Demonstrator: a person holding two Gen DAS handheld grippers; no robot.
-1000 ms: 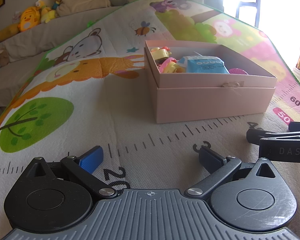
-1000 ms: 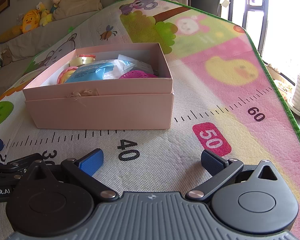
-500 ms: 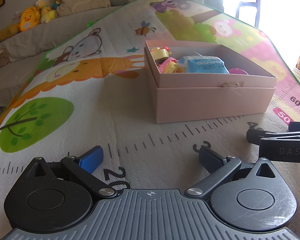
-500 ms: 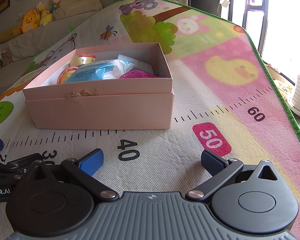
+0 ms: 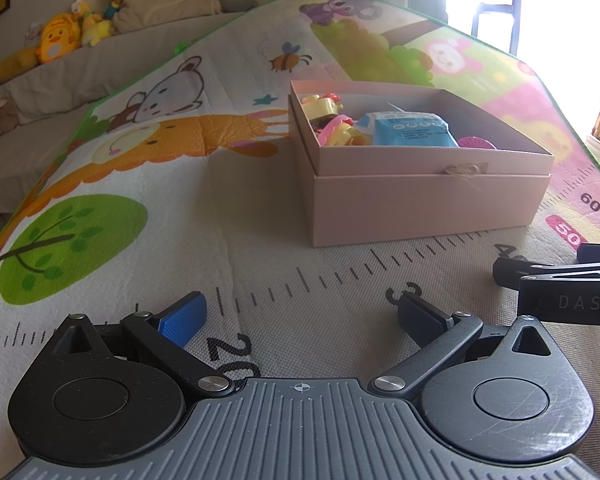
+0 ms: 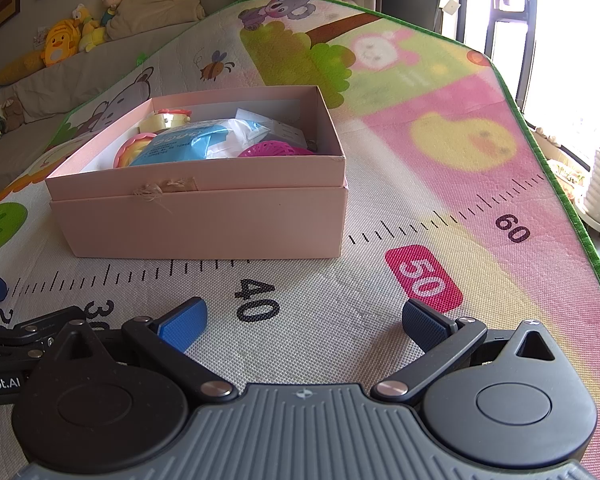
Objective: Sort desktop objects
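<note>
One pink box [image 6: 204, 220], two wide-spread grippers, left [image 5: 300, 316] and right [image 6: 304, 322]

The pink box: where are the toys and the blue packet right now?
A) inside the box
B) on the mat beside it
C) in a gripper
A: the blue packet and toys lie inside the pink box; both grippers are open and empty.

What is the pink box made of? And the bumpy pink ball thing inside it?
The pink box looks like matte cardboard: thin flat walls, sharp folded edges and a scuffed, frayed spot on the front rim. The pink ball is probably plastic: its surface is a shiny mesh of small holes. Only its top shows, so that is a guess.
</note>
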